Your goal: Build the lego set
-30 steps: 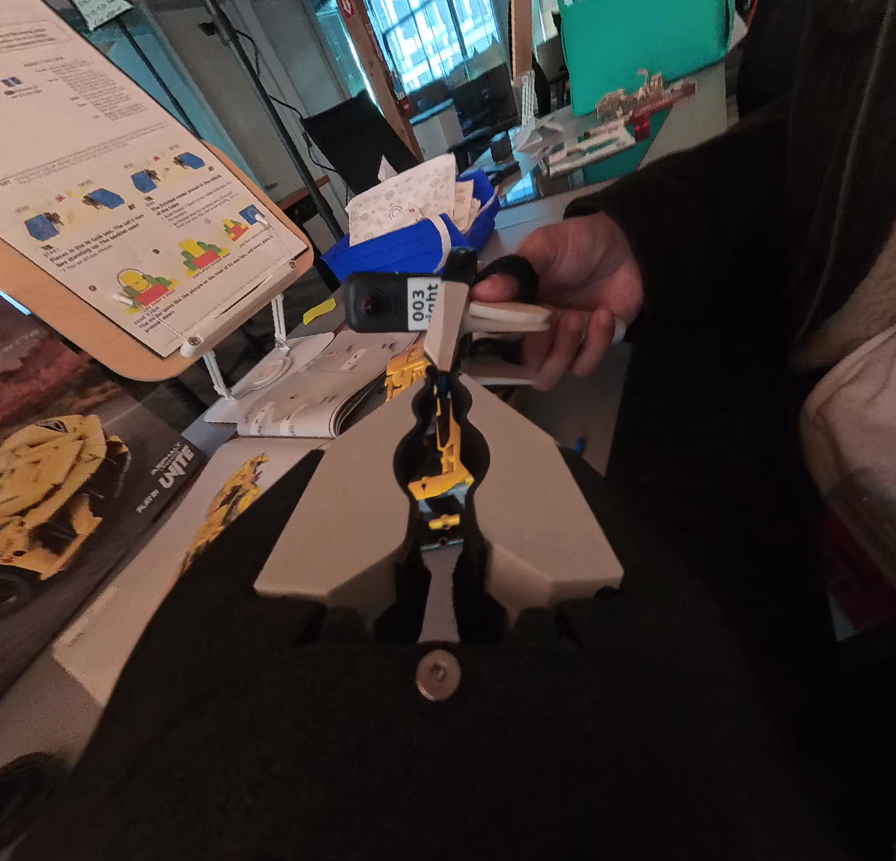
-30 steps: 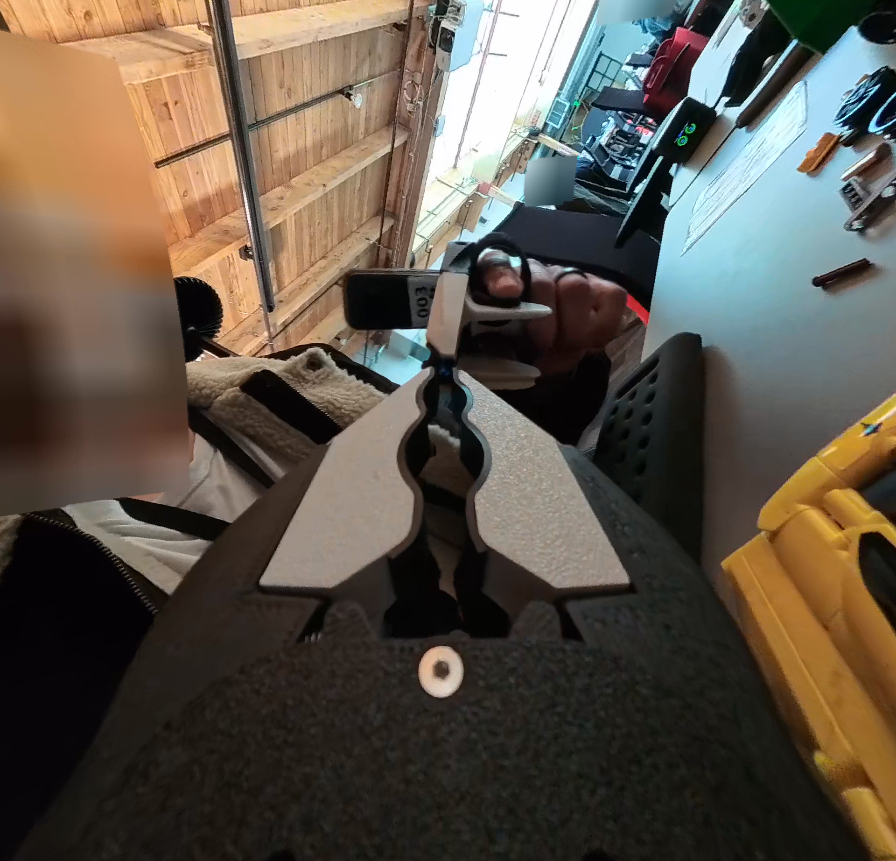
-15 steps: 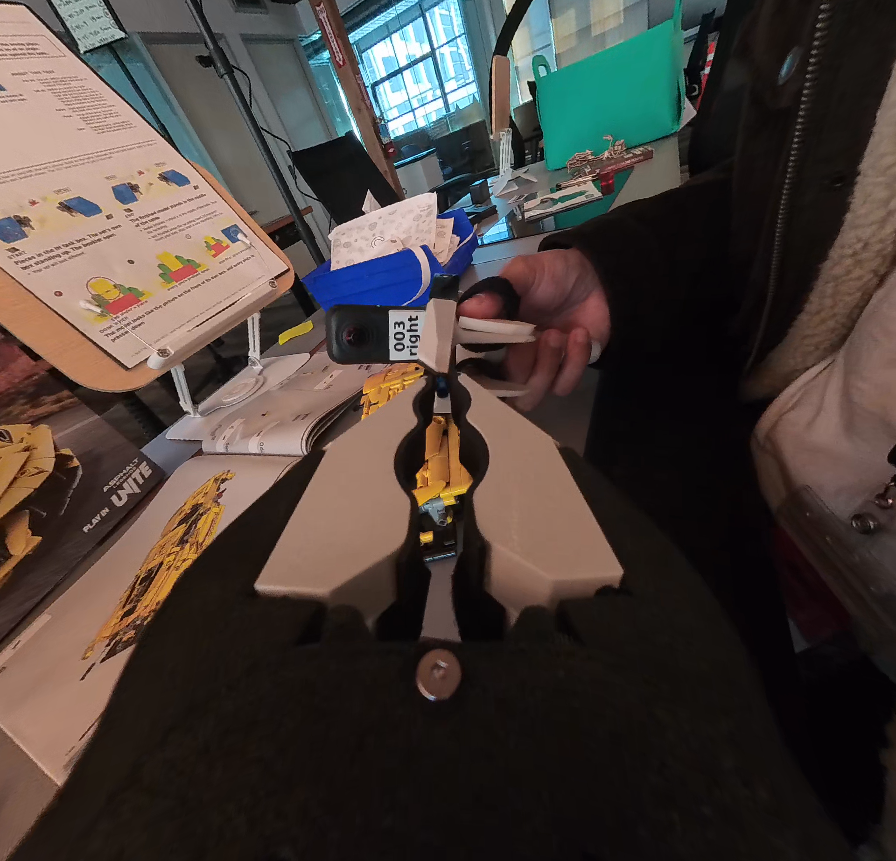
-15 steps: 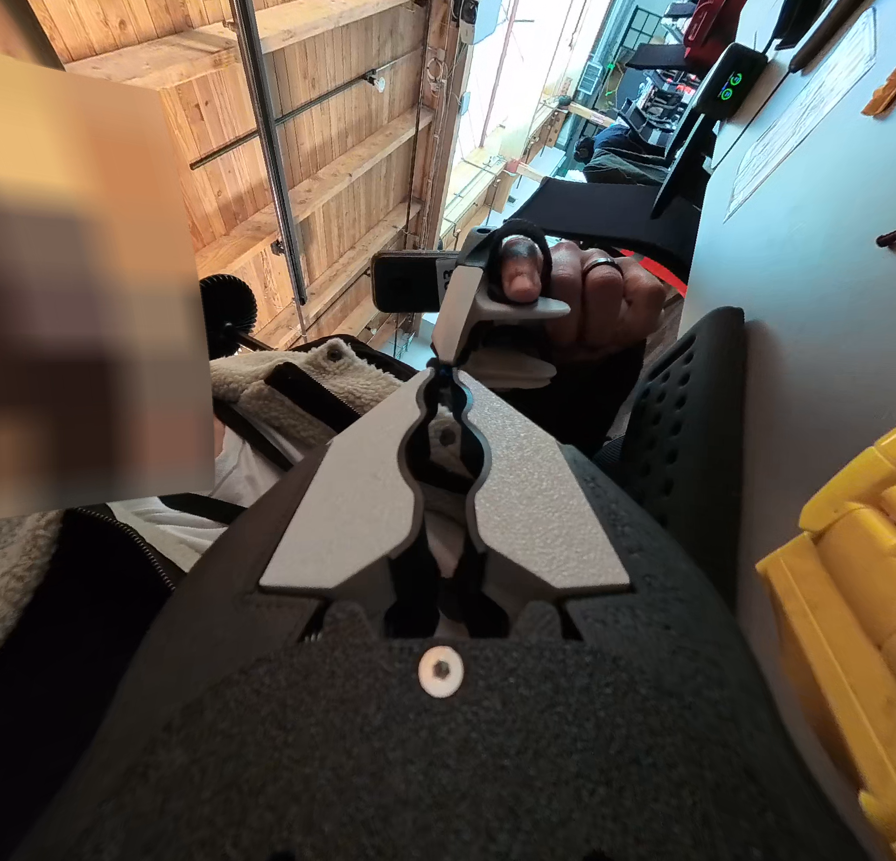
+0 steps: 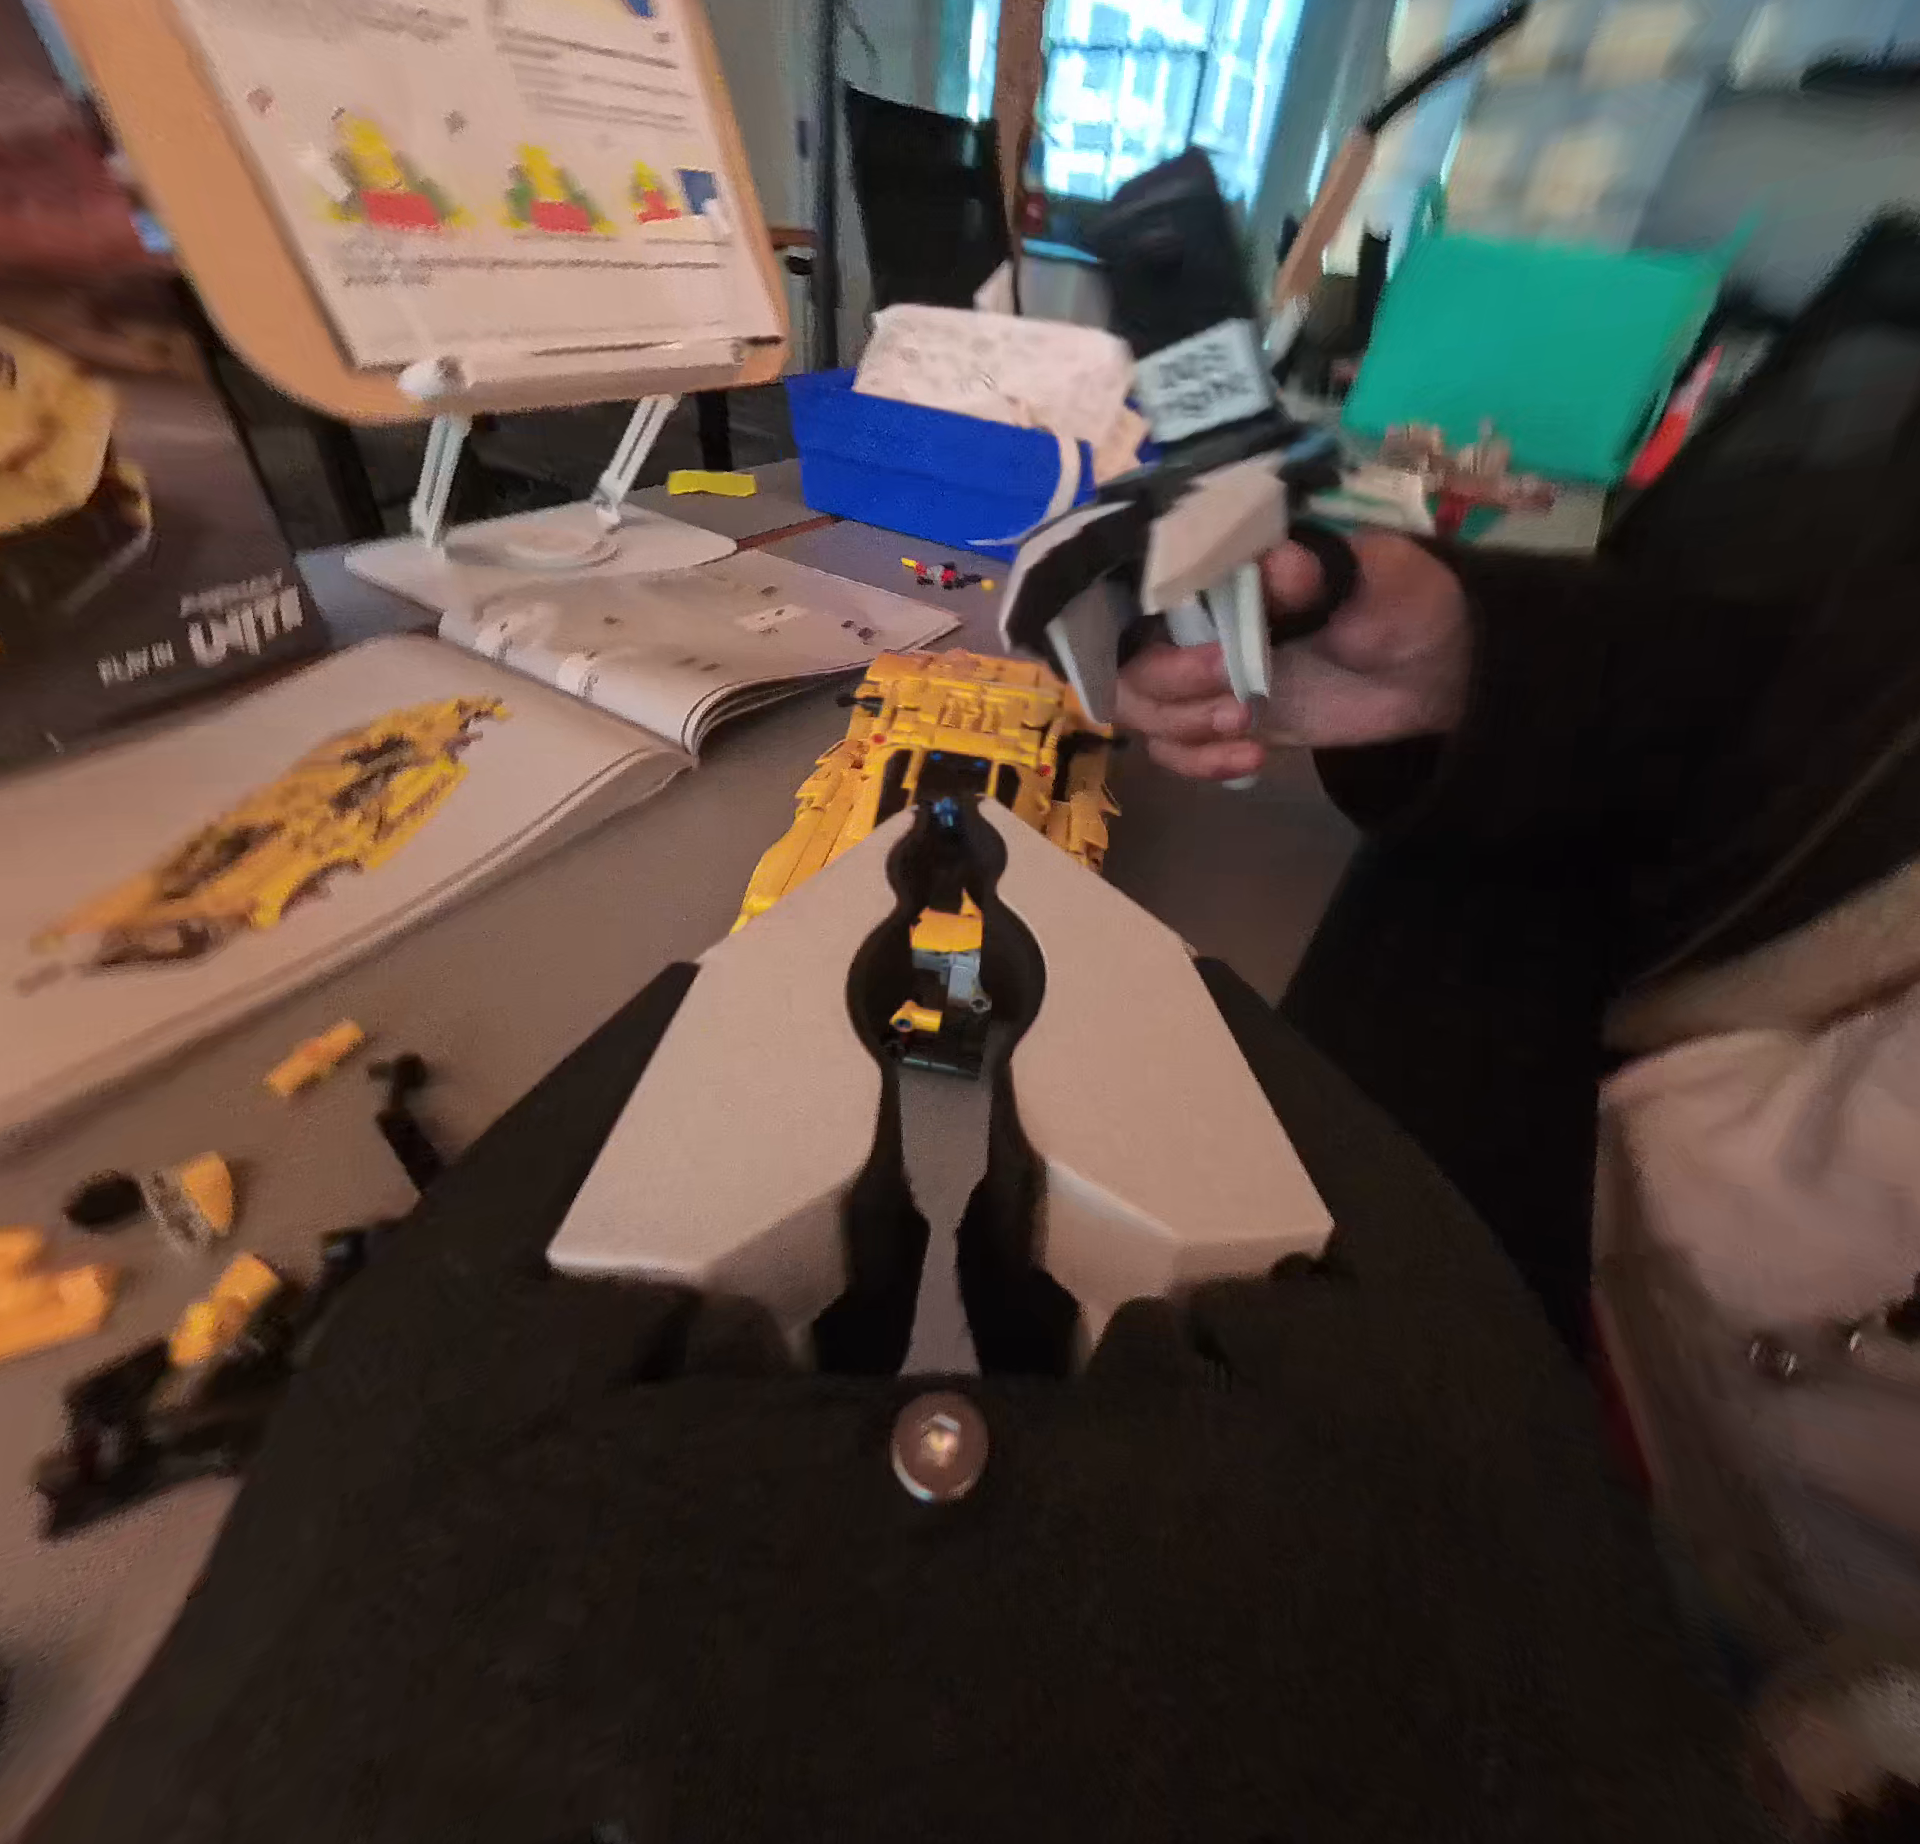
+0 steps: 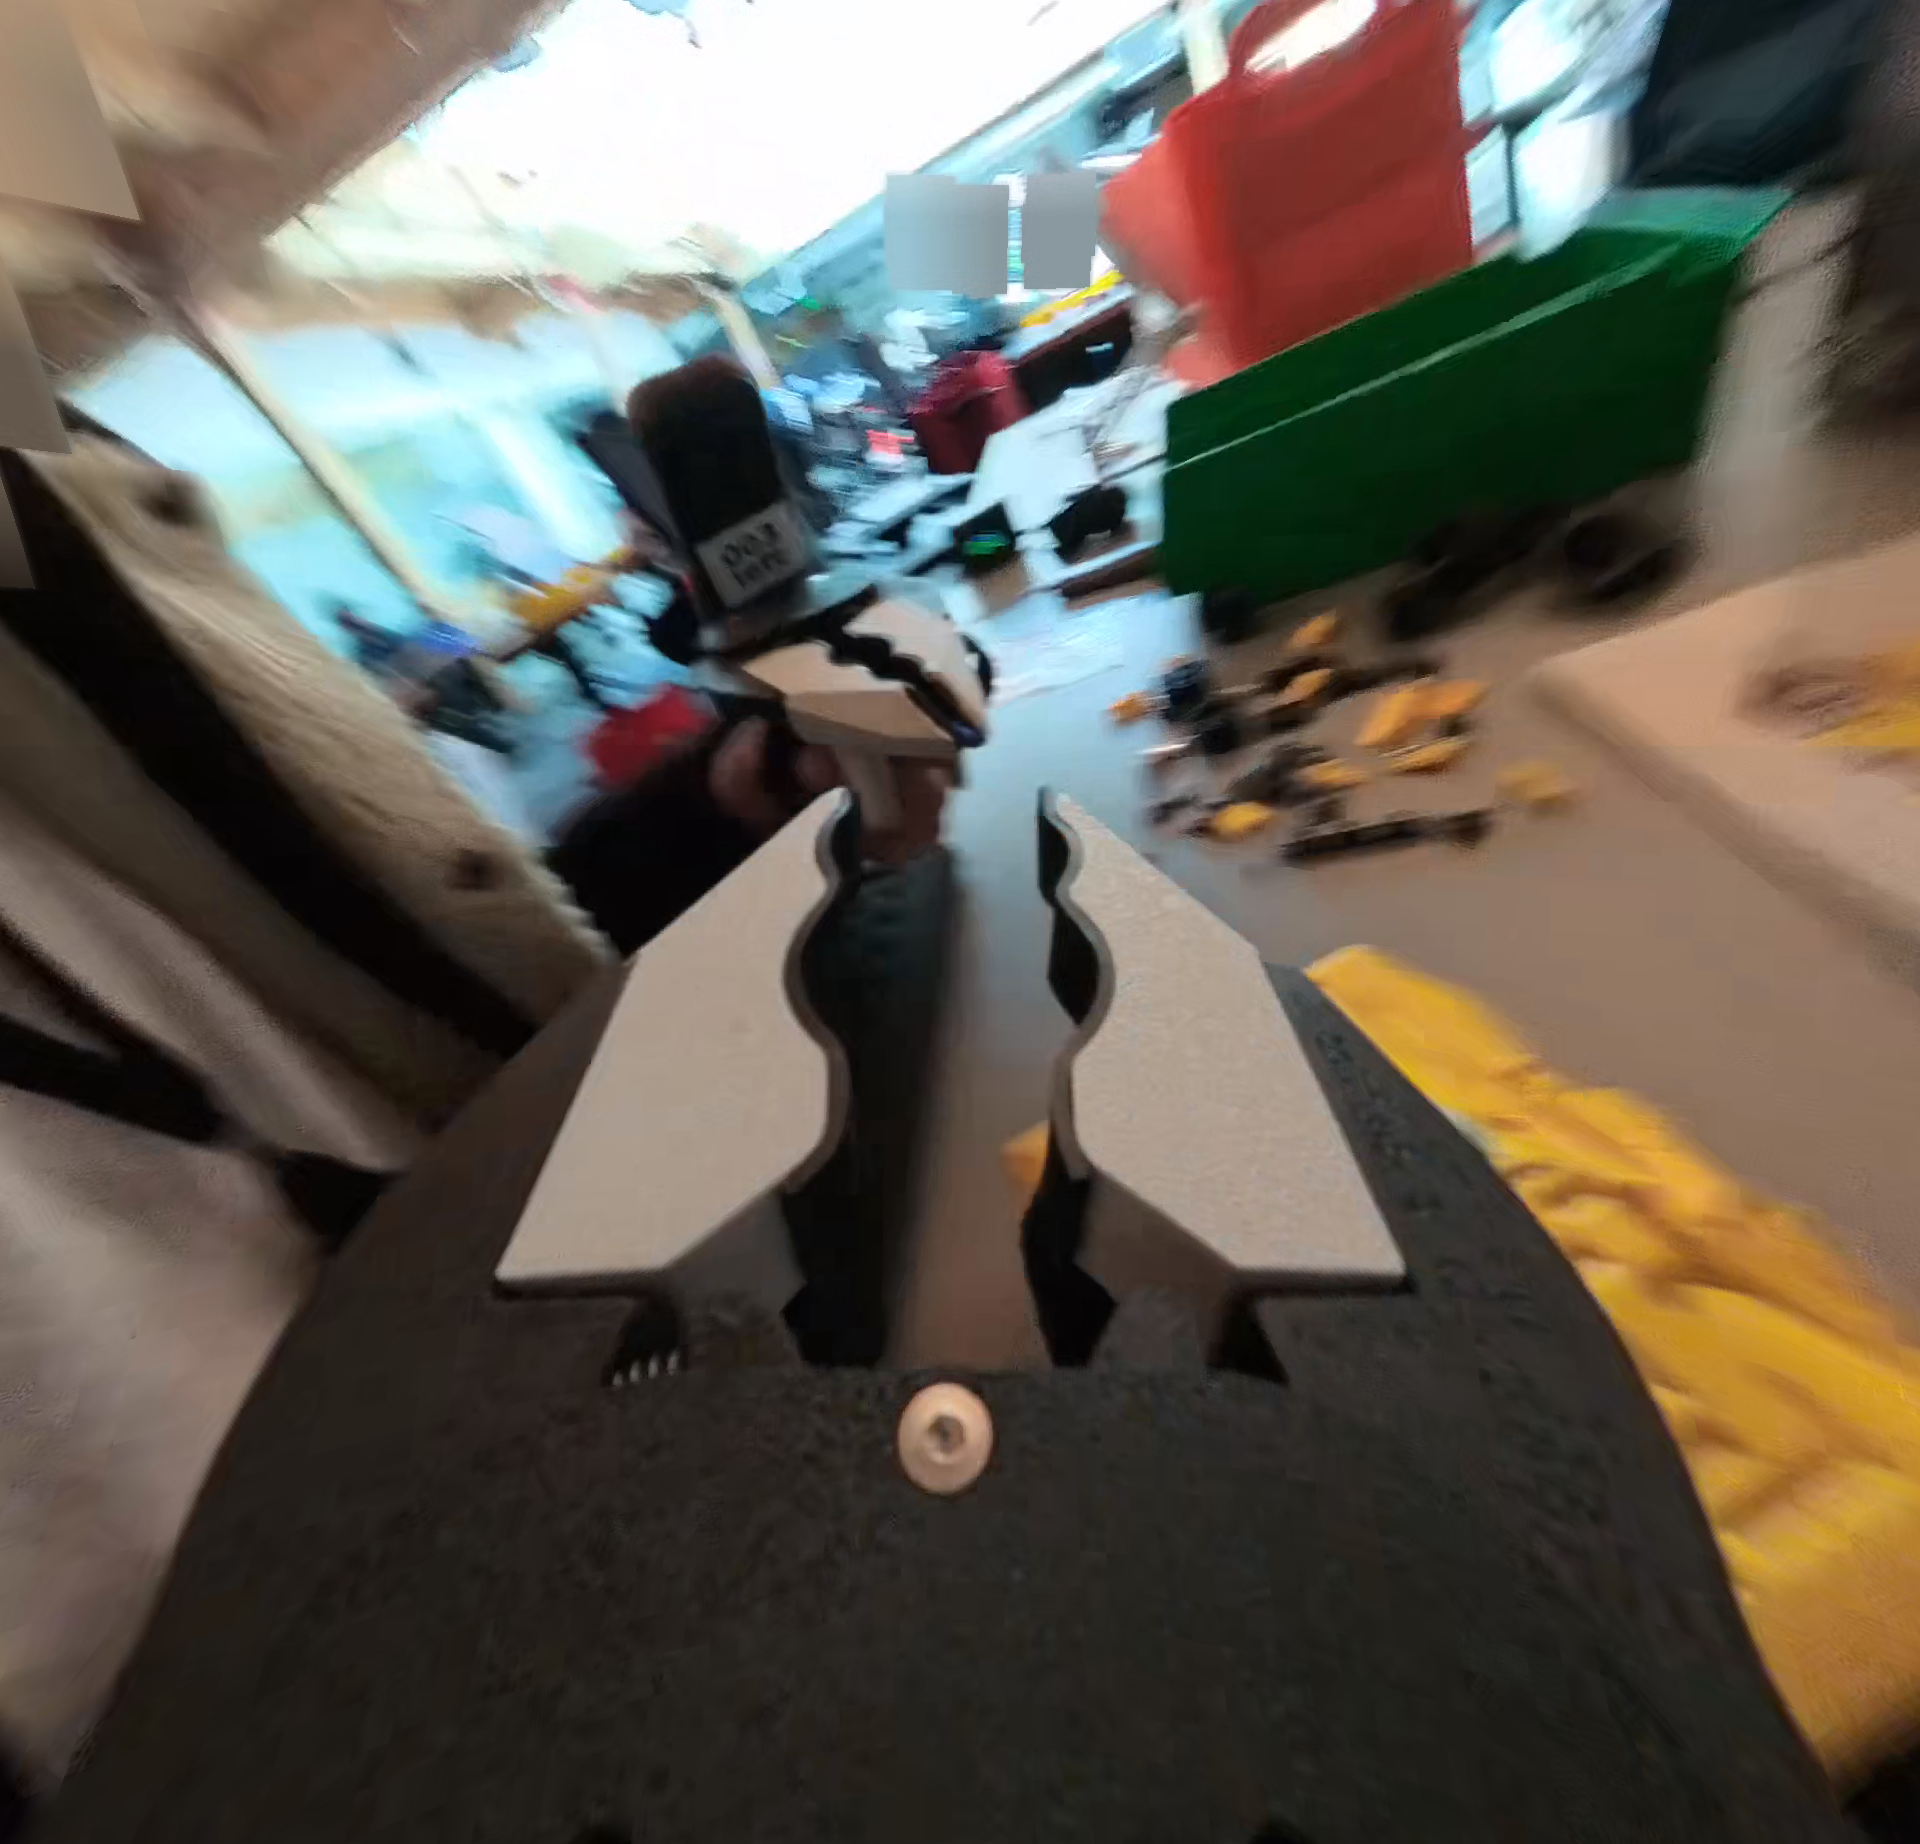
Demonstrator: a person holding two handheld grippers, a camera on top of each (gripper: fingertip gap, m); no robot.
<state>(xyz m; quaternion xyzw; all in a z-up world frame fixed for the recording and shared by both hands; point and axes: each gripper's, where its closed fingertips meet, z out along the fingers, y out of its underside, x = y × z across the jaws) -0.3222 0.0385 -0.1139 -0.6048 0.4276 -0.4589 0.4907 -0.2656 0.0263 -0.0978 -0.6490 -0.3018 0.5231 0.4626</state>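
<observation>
My left gripper (image 5: 943,838) is shut on a small blue piece (image 5: 943,810) at its tips and points at the yellow lego car (image 5: 961,729) standing on the grey table just beyond. In the right wrist view it (image 6: 961,729) shows farther off, shut, with the blue piece at its tip. My right gripper (image 6: 945,807) is open and empty. In the left wrist view it (image 5: 1158,651) hangs above the car's right side, tips down. The car (image 6: 1662,1327) lies blurred at the lower right of the right wrist view.
Several loose yellow and black pieces (image 5: 197,1264) lie at the table's left, also in the right wrist view (image 6: 1320,755). An open booklet (image 5: 675,641), a flat box (image 5: 260,838), an instruction stand (image 5: 468,153), a blue bin (image 5: 935,464) and a green bin (image 6: 1434,444) are around. A person's sleeve (image 5: 1610,859) is right. The grippers' ends are close to 7 centimeters from one another.
The two grippers, tip to tip before on the small blue piece, have parted. The right one has opened and let go. Both have swung down towards the table and car.
</observation>
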